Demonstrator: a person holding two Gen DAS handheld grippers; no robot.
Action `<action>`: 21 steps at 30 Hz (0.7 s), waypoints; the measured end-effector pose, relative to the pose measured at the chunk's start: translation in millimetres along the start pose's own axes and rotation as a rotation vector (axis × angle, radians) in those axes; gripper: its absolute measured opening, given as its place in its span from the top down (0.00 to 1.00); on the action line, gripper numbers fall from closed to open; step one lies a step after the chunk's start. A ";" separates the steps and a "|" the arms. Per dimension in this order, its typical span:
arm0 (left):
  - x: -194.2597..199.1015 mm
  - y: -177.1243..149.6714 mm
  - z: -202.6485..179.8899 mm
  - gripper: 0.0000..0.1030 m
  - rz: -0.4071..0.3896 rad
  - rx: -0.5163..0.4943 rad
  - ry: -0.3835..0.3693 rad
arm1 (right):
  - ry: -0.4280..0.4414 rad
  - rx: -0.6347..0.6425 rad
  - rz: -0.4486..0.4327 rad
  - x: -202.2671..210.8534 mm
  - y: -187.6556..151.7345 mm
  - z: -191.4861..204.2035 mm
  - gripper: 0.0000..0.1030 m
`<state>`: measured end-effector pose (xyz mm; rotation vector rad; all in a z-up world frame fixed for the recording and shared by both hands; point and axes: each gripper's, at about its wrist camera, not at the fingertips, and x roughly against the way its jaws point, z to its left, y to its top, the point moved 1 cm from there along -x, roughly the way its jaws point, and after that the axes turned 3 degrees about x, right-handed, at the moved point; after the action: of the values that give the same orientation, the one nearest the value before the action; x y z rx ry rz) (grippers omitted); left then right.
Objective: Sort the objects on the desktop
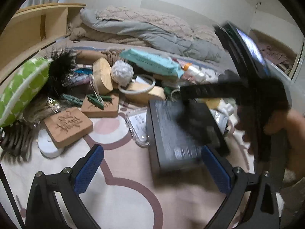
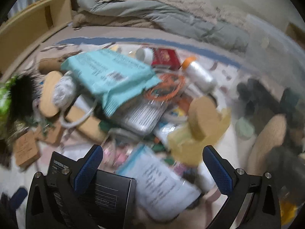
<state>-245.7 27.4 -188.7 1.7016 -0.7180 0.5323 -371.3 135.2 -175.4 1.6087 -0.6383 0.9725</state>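
A heap of small objects lies on a patterned mat. A dark grey box (image 1: pixel 171 133) lies in front of my left gripper (image 1: pixel 152 168), which is open and empty just short of it. The right gripper's black arm (image 1: pixel 219 89) crosses above the box in the left wrist view. My right gripper (image 2: pixel 152 169) is open and empty over the heap, with the same black box (image 2: pixel 106 192) at its lower left and a white printed packet (image 2: pixel 162 181) between the fingers. A teal packet (image 2: pixel 110 76) and a cork block (image 2: pixel 200 118) lie farther in.
Engraved cork blocks (image 1: pixel 68 126), green clips (image 1: pixel 95 100), a wooden disc (image 1: pixel 102 74), a white yarn ball (image 1: pixel 122 72) and a green cushion (image 1: pixel 22 87) lie left. A folded duvet (image 1: pixel 152 30) lies behind, a wooden shelf (image 1: pixel 34 28) stands at far left.
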 end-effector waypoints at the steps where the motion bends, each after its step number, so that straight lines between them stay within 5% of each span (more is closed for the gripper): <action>1: 3.8 1.8 0.1 0.00 -0.010 0.002 -0.003 | 0.028 -0.003 0.014 1.4 -6.3 -1.1 0.00; 8: 1.1 -0.4 21.0 0.00 0.005 0.023 0.113 | -0.066 0.196 0.027 3.0 -49.4 27.4 0.00; 21: 12.7 -31.2 25.0 0.00 0.116 -0.023 0.092 | 0.158 -0.081 0.011 22.2 -117.3 -10.2 0.00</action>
<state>-215.3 5.7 -207.6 1.6105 -0.7564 0.6758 -267.0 177.1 -217.0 1.4427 -0.5718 1.0569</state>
